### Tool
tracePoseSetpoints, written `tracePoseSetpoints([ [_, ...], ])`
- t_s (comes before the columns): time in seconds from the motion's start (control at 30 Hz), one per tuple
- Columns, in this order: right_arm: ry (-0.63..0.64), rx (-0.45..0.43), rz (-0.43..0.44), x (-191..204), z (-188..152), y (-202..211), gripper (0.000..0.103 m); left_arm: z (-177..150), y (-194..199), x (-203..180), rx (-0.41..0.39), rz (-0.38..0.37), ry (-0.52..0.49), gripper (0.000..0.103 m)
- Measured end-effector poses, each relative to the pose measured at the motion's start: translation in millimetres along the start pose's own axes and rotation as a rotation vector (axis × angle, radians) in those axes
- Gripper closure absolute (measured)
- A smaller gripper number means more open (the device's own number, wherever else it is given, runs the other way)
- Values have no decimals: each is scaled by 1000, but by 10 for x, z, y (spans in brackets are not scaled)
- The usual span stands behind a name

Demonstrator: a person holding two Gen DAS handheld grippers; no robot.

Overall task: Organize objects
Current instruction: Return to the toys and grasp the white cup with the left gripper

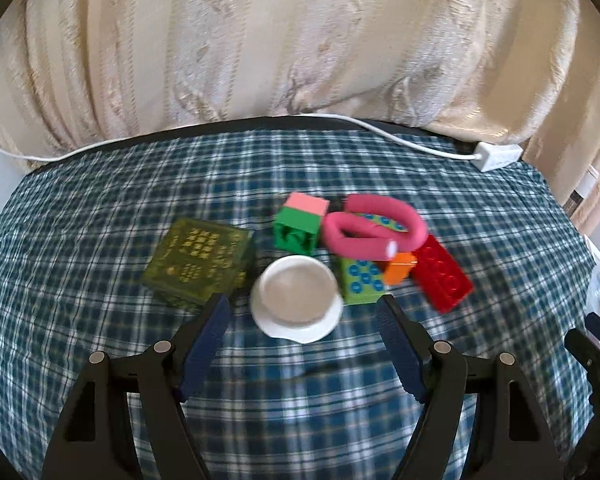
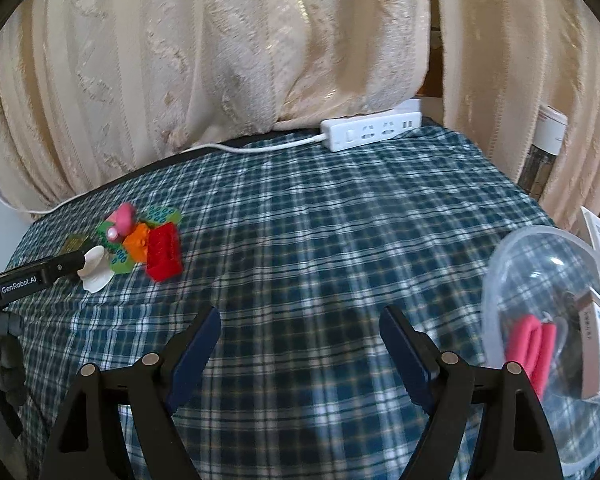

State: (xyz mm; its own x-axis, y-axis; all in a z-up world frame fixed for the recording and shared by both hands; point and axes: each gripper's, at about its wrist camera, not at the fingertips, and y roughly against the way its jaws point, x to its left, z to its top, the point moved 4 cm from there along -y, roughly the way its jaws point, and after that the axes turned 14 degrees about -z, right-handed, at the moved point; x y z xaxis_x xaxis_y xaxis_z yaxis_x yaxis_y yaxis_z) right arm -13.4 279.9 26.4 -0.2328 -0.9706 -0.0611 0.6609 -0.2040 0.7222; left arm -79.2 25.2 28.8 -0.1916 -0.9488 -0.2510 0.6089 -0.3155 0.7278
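1. Left claw [image 1: 303, 312] stands wide open with nothing between its blue pads, hovering over the white cup [image 1: 297, 298], which sits just beyond its fingertips without touching them
2. Right claw [image 2: 300, 322] is also wide open and empty, over bare plaid cloth [image 2: 320, 220] on the worktop
3. Toys lie clustered on the worktop's left part: a dark green box [image 1: 200, 260] beside the cup, a green cube with a pink top [image 1: 299, 224] behind it, a pink foam loop [image 1: 374, 230] resting on a dotted green block [image 1: 362, 276], an orange piece [image 1: 398, 267] touching that block, and a red brick [image 1: 440, 272] at the right end
4. In the right wrist view a clear tub [image 2: 548, 320] sits at the right edge of the worktop, well apart from the cluster; it holds a red foam piece [image 2: 530, 346] and a small carton [image 2: 598, 344]
5. White power strip [image 2: 370, 130] with its cable lies along the far edge, against the cream curtain [image 2: 220, 60]
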Motion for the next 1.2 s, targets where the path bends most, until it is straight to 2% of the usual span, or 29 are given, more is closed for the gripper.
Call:
tracePoseSetpoints([
  [0.2,52,24,45,275,58,-125,18,-36,-30,201,9,30,31,26],
  [0.5,127,62,103,672,145,-329,18,-130,-126,135,44,-8,24,26],
  [0.67,150,67,110,773,205,-415,18,-169,-274,54,80,-23,17,26],
  [0.9,157,86,130,834,199,-500,18,-75,-394,160,79,-22,46,26],
  [1.2,176,82,148,917,236,-536,18,35,-456,167,59,-20,22,29],
])
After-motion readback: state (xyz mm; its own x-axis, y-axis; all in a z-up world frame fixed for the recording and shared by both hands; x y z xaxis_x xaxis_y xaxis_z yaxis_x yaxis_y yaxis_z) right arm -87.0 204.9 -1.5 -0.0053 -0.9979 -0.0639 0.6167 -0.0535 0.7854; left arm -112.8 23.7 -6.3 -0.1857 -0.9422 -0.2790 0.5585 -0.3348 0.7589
